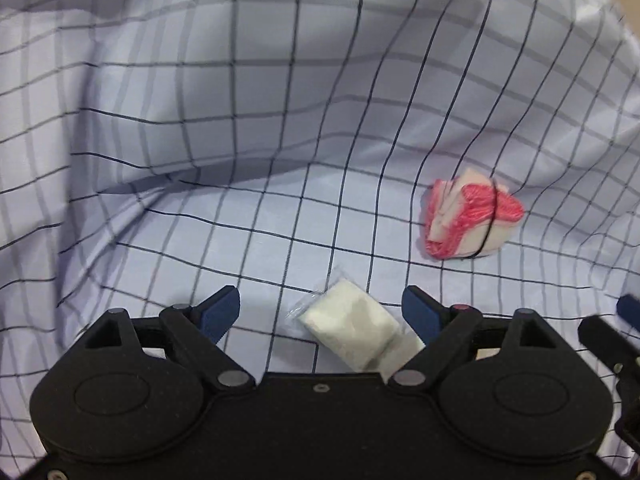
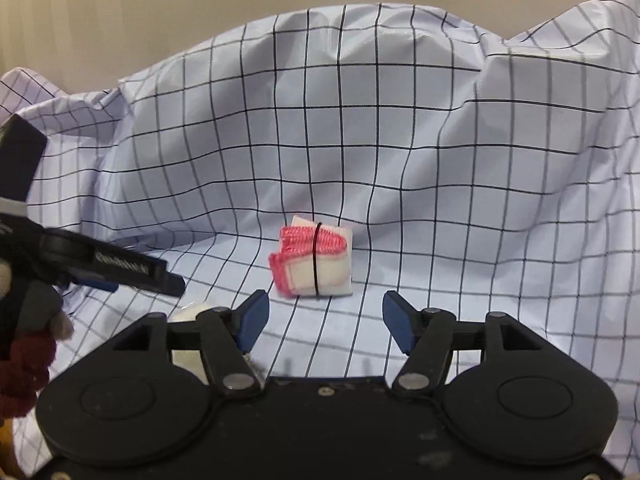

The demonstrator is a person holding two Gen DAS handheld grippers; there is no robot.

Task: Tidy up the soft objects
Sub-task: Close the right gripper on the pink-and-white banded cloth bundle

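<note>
Soft objects, two of them that I can see, both lying loose on the checked cloth [image 2: 440, 140]. There's the pink-and-white folded cloth bundle [image 2: 314, 260] with a black band round it, and a white packet [image 1: 354, 330] in clear wrap. Neither is in a claw, and I don't see any bin or pile they're meant to go to, so I'd guess the sorting is barely started, or at least these two are still left to do. Can't tell more than that.

Where they sit: the bundle is dead ahead of my right claw [image 2: 324, 320], just beyond the tips and roughly centred on the gap. The fingers are spread apart with nothing between them, only cloth. Looks like a straight reach forward to me.

The white packet lies right under my left claw [image 1: 320, 312], between the two blue pads but pressed by neither. That one's spread wide, empty too. From the left wrist view the bundle is off to the right and further out, well apart from the packet.

Behind it all the cloth rises in big rumpled folds.
</note>
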